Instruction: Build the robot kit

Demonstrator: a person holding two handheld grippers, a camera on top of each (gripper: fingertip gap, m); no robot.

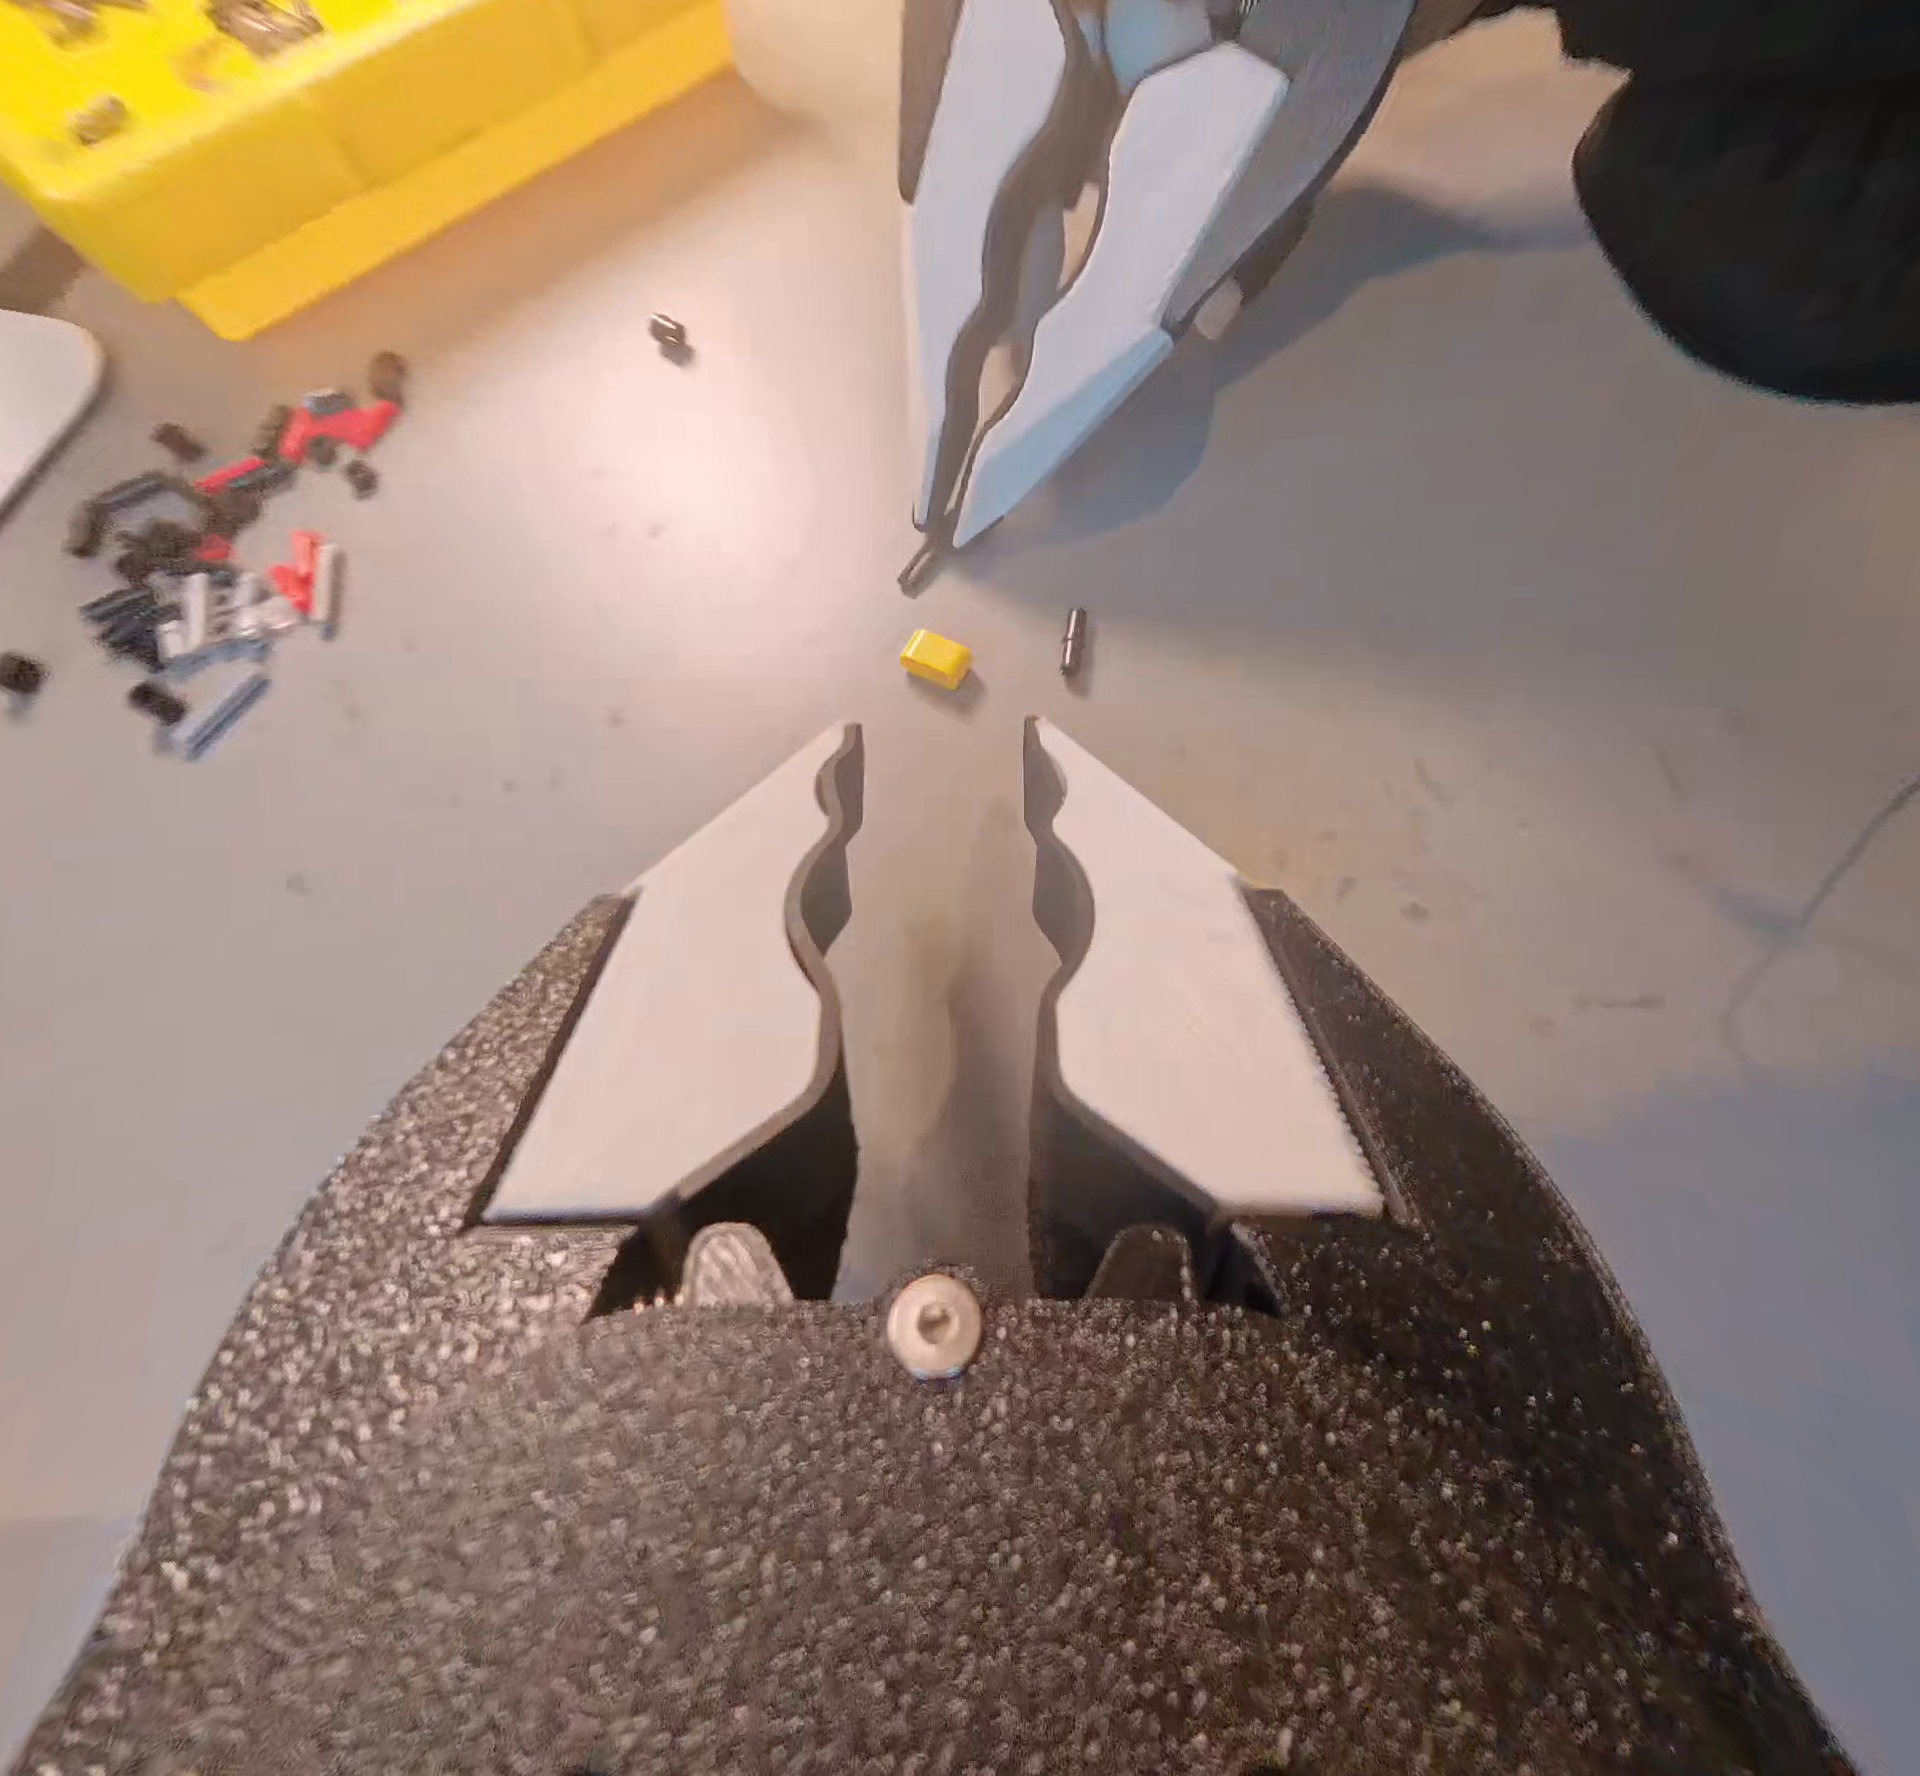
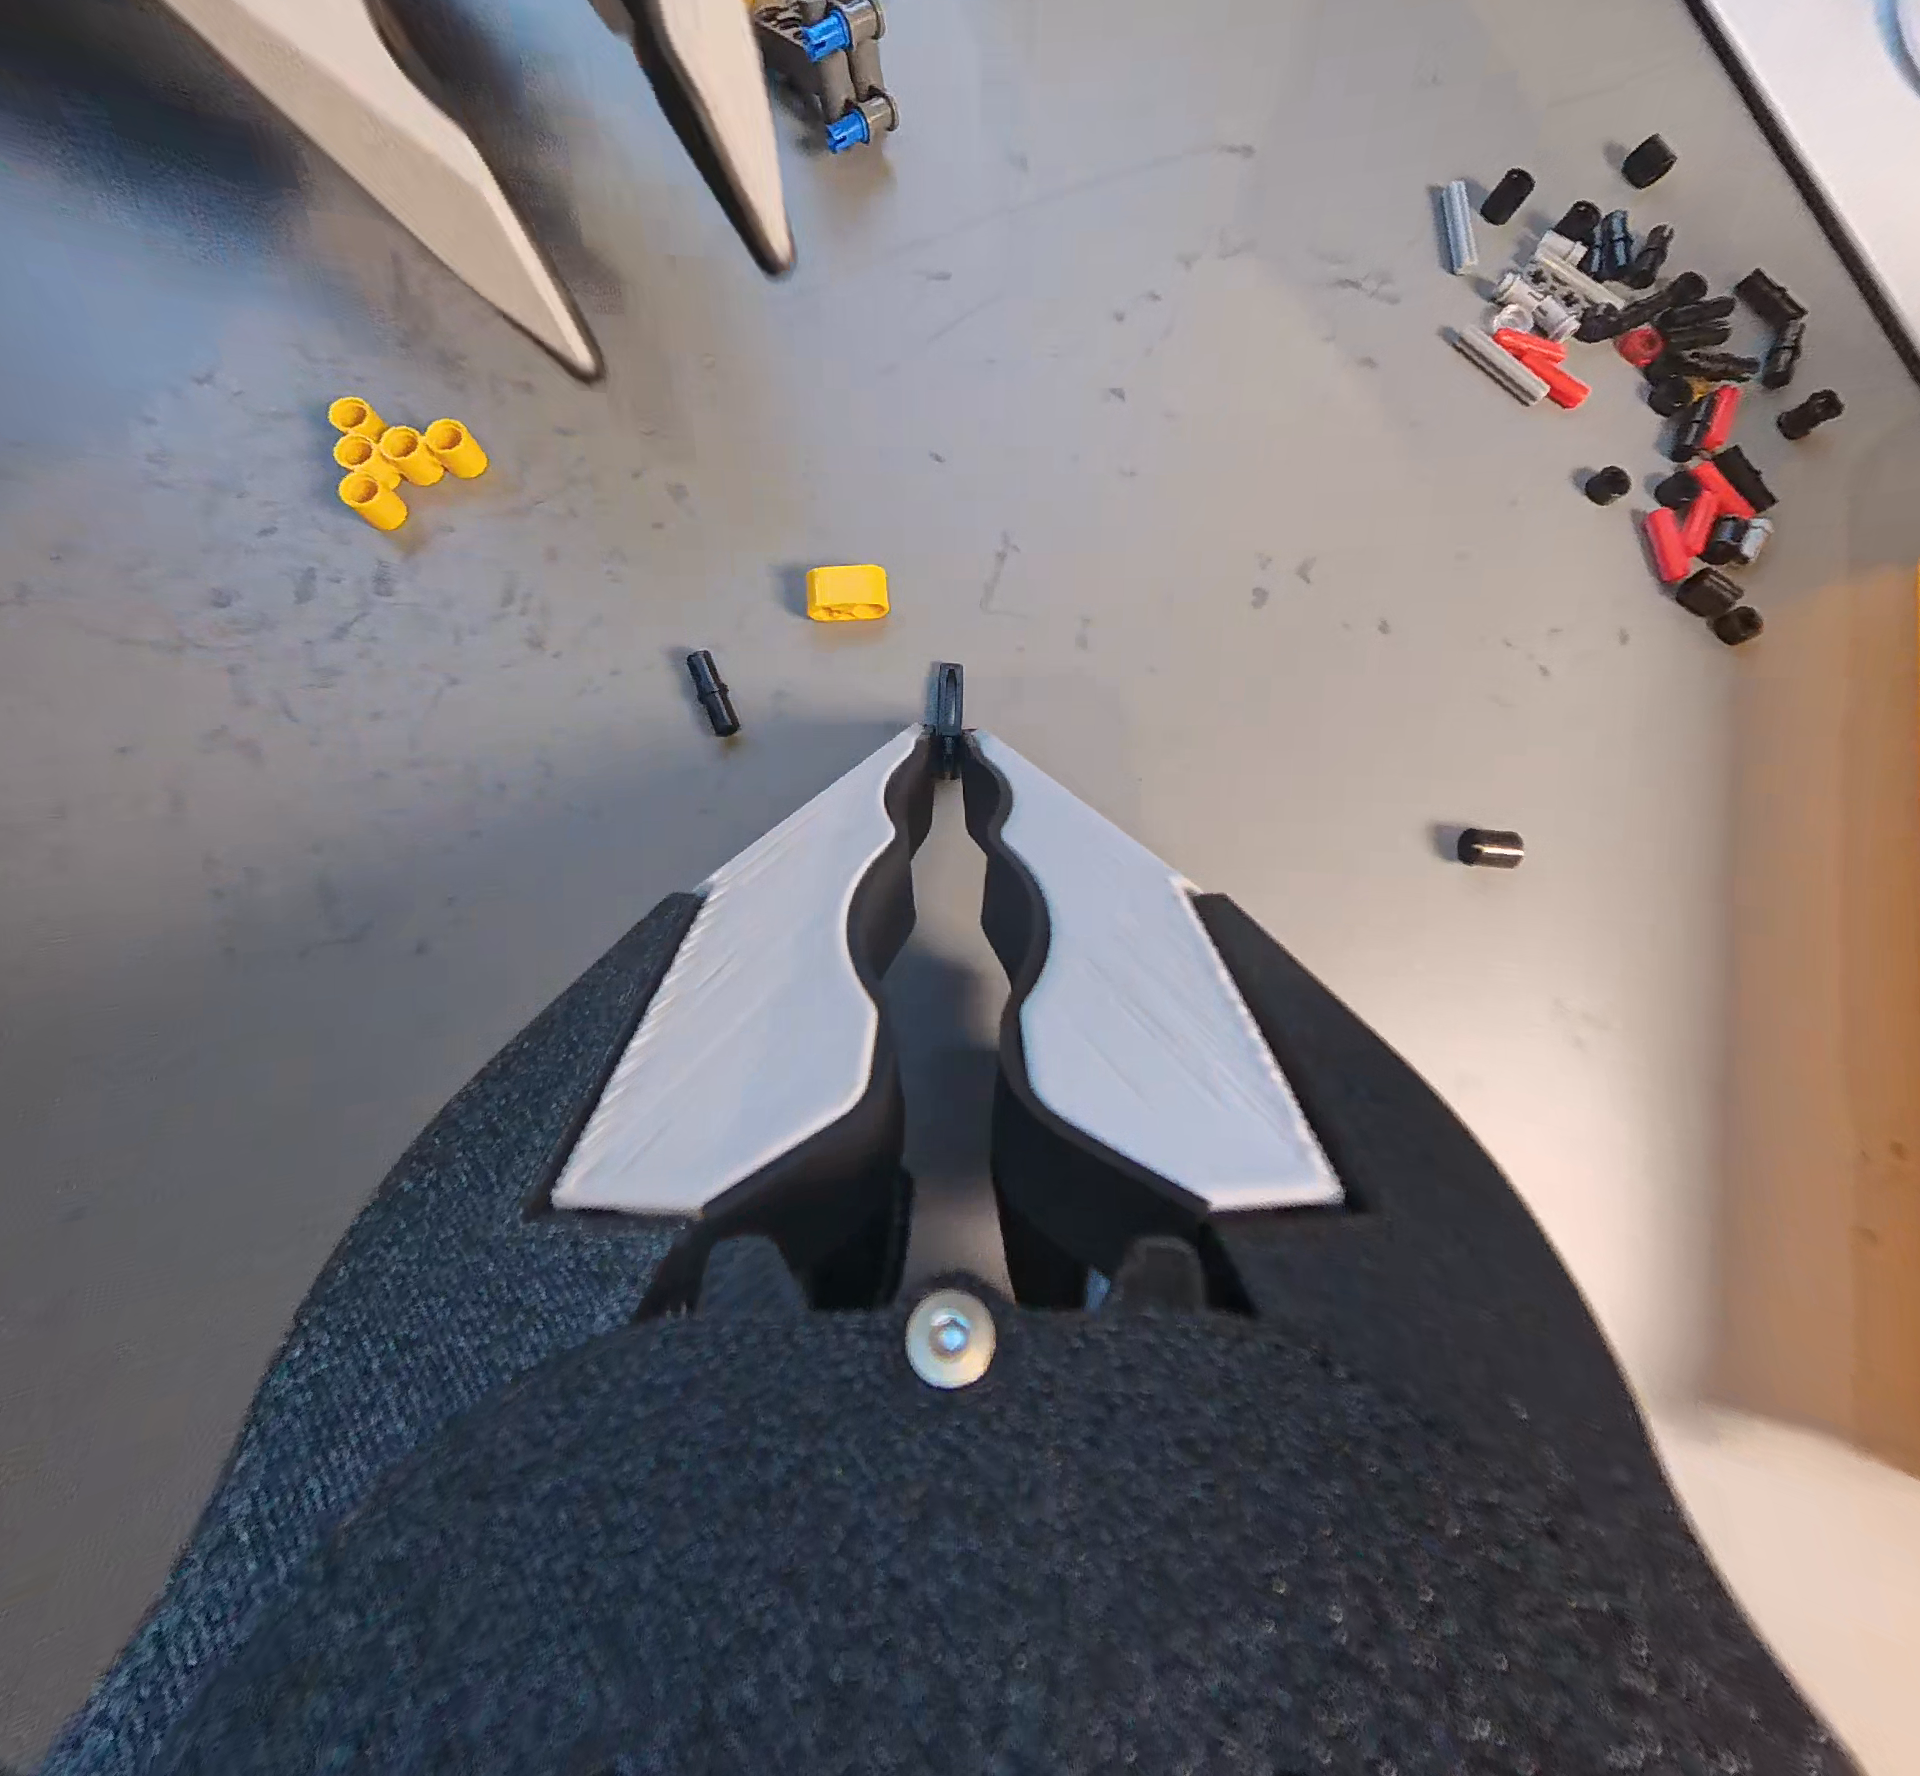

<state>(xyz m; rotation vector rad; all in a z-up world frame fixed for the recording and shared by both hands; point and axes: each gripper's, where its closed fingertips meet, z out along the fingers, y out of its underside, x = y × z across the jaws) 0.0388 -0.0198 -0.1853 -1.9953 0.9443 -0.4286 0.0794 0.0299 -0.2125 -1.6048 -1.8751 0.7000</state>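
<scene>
In the left wrist view the left hand-held gripper [image 1: 940,739], fingers apart, hovers over the scuffed grey worktop [image 1: 1351,791] near a small yellow plastic block [image 1: 935,658], while the right wrist view shows the right hand-held gripper [image 2: 945,737] clamped on a short black plastic pin [image 2: 944,700], a heap of black and red plastic pieces [image 2: 1683,386] far right.

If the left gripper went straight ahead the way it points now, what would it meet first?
Most likely the small yellow piece, lying just beyond the open left gripper; the height above the table is unclear.
</scene>
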